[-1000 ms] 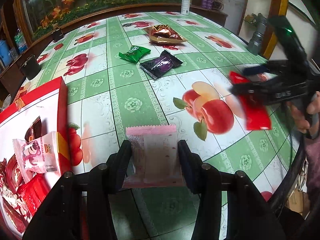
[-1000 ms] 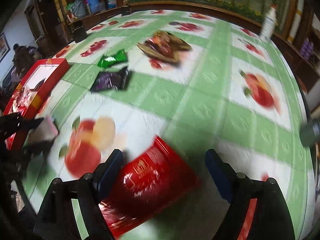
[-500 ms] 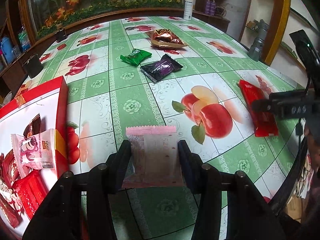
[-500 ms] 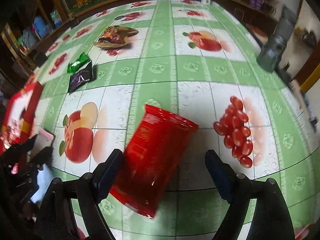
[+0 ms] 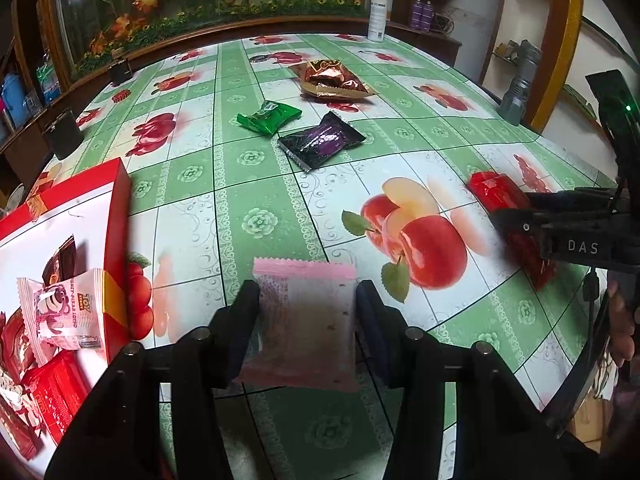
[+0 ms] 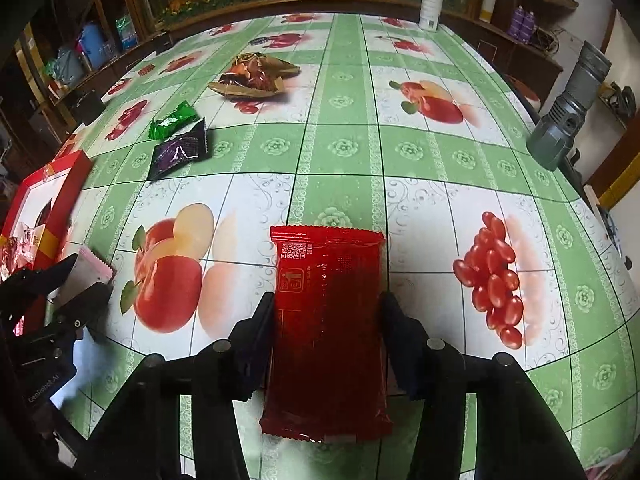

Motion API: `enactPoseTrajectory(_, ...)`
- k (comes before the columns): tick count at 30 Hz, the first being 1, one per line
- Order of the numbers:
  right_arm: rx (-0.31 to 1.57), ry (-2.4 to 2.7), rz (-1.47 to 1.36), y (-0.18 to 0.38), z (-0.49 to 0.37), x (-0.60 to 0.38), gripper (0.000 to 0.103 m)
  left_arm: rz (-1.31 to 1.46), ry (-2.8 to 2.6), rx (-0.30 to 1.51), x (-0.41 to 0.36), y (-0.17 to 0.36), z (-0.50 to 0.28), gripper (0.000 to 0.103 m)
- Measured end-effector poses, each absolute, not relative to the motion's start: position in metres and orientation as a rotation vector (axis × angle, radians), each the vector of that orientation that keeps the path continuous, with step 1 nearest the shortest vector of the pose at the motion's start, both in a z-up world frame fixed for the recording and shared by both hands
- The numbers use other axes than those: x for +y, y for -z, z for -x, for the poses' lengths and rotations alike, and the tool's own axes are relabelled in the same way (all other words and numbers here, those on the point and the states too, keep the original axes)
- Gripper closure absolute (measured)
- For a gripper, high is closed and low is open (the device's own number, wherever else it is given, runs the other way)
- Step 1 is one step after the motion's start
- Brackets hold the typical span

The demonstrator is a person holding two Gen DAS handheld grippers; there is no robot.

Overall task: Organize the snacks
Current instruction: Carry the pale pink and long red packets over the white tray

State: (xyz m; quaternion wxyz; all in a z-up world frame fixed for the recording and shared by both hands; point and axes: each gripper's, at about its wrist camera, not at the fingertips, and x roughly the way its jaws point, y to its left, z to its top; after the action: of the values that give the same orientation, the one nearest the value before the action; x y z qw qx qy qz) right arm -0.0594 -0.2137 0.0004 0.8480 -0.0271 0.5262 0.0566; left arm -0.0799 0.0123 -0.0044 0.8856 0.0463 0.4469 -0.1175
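My left gripper (image 5: 306, 300) is shut on a pale pink snack packet (image 5: 306, 332), holding it just above the fruit-print tablecloth beside the red box (image 5: 116, 208). That box holds several snack packets. My right gripper (image 6: 326, 312) points down at a red snack packet (image 6: 326, 280) lying on the cloth. Its jaws are closing and the pads touch the packet's two long edges. In the left wrist view the red packet (image 5: 500, 196) shows at the far right under the right gripper (image 5: 508, 220). The right wrist view shows the left gripper (image 6: 90, 276) at the lower left.
Mid-table lie a green packet (image 5: 269, 117), a dark purple packet (image 5: 320, 145) and a copper-brown bag (image 5: 332, 80). A white bottle (image 5: 377, 18) stands at the far rim. A grey torch-like thing (image 6: 568, 112) sits off the right edge. A hand (image 5: 620, 320) grips the right tool.
The right gripper rolled and lined up over the red packet, and its wide jaws came in against the packet's sides. The left gripper kept still with the pink packet.
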Motion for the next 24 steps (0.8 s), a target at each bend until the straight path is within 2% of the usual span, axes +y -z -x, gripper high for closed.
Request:
enactPoseTrajectory(4,1.085,-0.177,0.008,0.001,0.053,-0.209,0.052,-0.054,0.254,0.930,0.019,0.003,0.079,0.060)
enactPoseTrajectory(14,1.108,-0.327,-0.169,0.002,0.037,-0.202,0.052,0.037,0.288,0.938,0.028,-0.002,0.084,0.060)
enactPoseTrajectory(24,1.079,-0.423,-0.202,-0.003,0.031,-0.178,0.052,0.068,0.308,0.891,0.034,-0.023,0.093,0.060)
